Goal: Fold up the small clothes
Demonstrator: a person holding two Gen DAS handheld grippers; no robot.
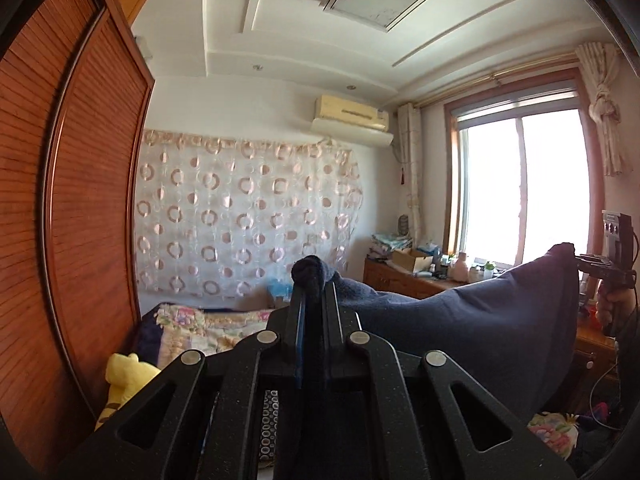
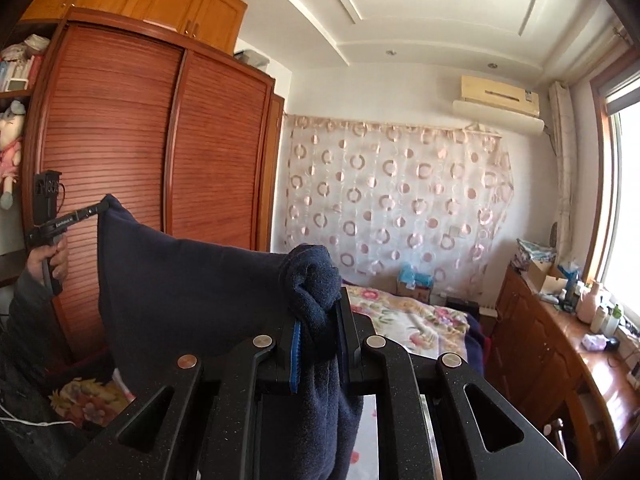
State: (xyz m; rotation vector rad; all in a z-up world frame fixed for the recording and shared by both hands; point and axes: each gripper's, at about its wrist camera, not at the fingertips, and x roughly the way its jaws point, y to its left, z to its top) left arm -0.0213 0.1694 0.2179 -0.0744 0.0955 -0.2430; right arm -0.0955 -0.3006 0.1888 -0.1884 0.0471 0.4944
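A dark navy garment (image 1: 472, 328) hangs stretched in the air between my two grippers, above the bed. My left gripper (image 1: 313, 292) is shut on one bunched corner of it. My right gripper (image 2: 318, 300) is shut on the other corner, with cloth hanging down between its fingers. The garment (image 2: 188, 292) spans to the left in the right wrist view, where the left gripper (image 2: 100, 207) pinches its far corner. In the left wrist view the right gripper (image 1: 580, 260) shows at the far right, held by a hand.
A bed with a floral quilt (image 2: 404, 320) lies below. A tall wooden wardrobe (image 2: 132, 132) stands on the left. A wooden dresser (image 2: 560, 344) with bottles runs under the window (image 1: 520, 184). A yellow plush toy (image 1: 124, 376) lies by the wardrobe.
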